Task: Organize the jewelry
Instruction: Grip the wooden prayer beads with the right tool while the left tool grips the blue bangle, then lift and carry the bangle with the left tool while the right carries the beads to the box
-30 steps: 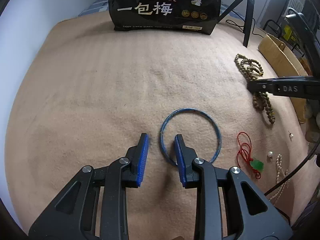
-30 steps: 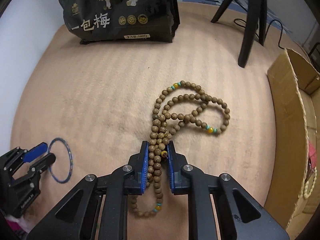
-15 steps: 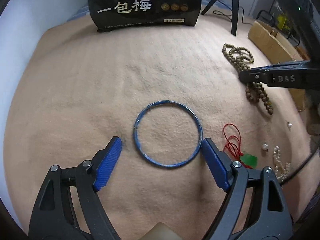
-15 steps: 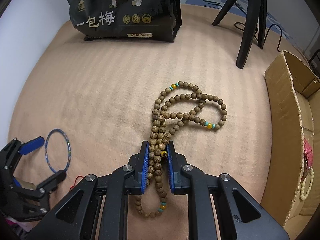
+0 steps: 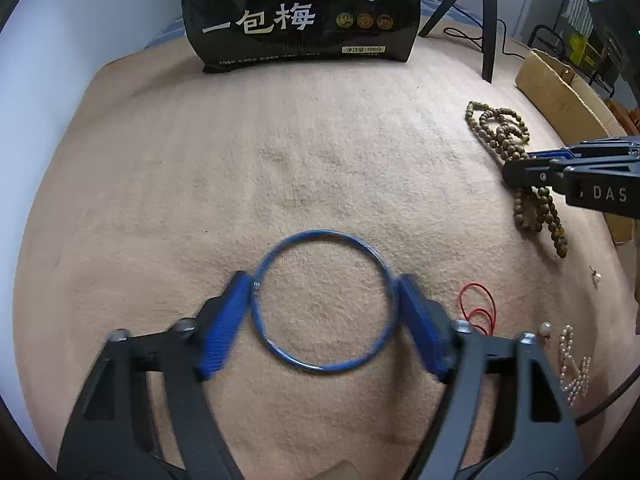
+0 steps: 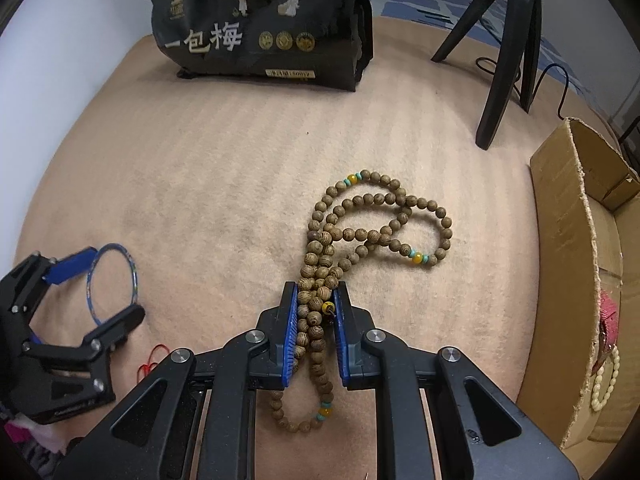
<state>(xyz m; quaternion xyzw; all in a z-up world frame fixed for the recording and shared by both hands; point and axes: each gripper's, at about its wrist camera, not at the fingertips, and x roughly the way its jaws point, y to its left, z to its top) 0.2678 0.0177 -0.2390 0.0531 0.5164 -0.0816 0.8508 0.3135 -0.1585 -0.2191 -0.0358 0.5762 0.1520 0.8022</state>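
My left gripper point(image 5: 324, 312), closing in, straddles the blue ring point(image 5: 324, 300): pads at three and nine o'clock, not gripping yet.

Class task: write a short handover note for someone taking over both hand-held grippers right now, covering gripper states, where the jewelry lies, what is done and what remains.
Left hand-held gripper: jaws have just been closing around the blue bangle, which lies flat on the beige blanket; the blurred pads sit at its rim, a firm grip is not evident.
Right hand-held gripper: shut on the wooden bead strand, whose loops rest on the blanket.
Loose: red cord, pearl pieces.
Done: nothing visibly stored.
Left: everything; possibly the cardboard box.
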